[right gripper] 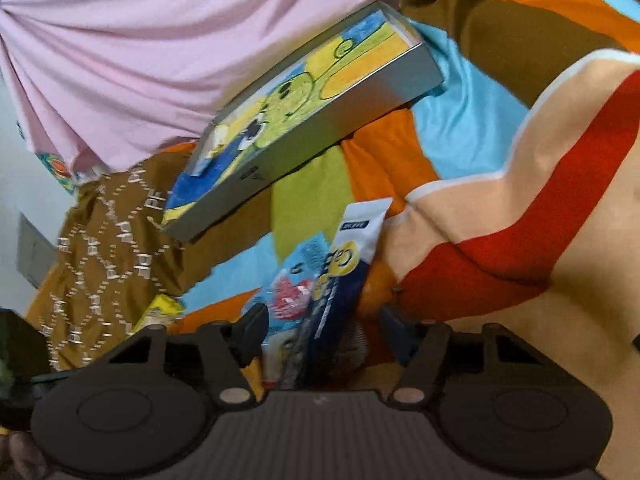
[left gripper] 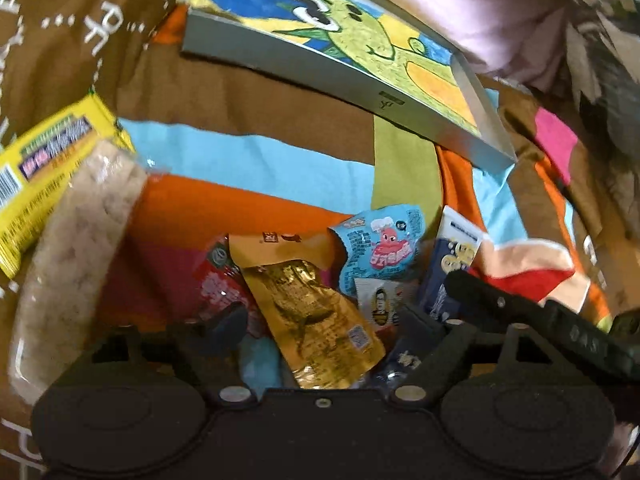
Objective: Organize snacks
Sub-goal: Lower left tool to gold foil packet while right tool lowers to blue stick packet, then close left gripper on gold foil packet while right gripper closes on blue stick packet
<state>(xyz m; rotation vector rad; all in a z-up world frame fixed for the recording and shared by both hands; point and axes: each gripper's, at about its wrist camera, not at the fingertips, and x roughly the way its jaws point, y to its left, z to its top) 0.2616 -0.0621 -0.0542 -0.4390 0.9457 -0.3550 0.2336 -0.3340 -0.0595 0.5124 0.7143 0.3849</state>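
Note:
A heap of snack packets lies on the bedspread. In the left wrist view my left gripper [left gripper: 320, 322] stands open over it, with a gold foil packet [left gripper: 312, 316] lying between its fingers, which stand clear of it. Around it lie a red packet [left gripper: 218, 284], a light-blue packet with a pink octopus [left gripper: 380, 248], a small white packet [left gripper: 380, 300] and a navy-and-white packet [left gripper: 452, 264]. My right gripper [right gripper: 322, 322] is open too, astride the navy-and-white packet [right gripper: 348, 268] and the light-blue one [right gripper: 286, 292]. Its finger [left gripper: 500, 300] reaches in from the right.
A silver box [left gripper: 320, 68] lined with a green-and-yellow drawing lies tilted beyond the heap, also in the right wrist view [right gripper: 360, 104]. A clear pack of rice crackers [left gripper: 76, 252] and a yellow packet [left gripper: 44, 164] lie left. Pink cloth [right gripper: 140, 48] hangs behind.

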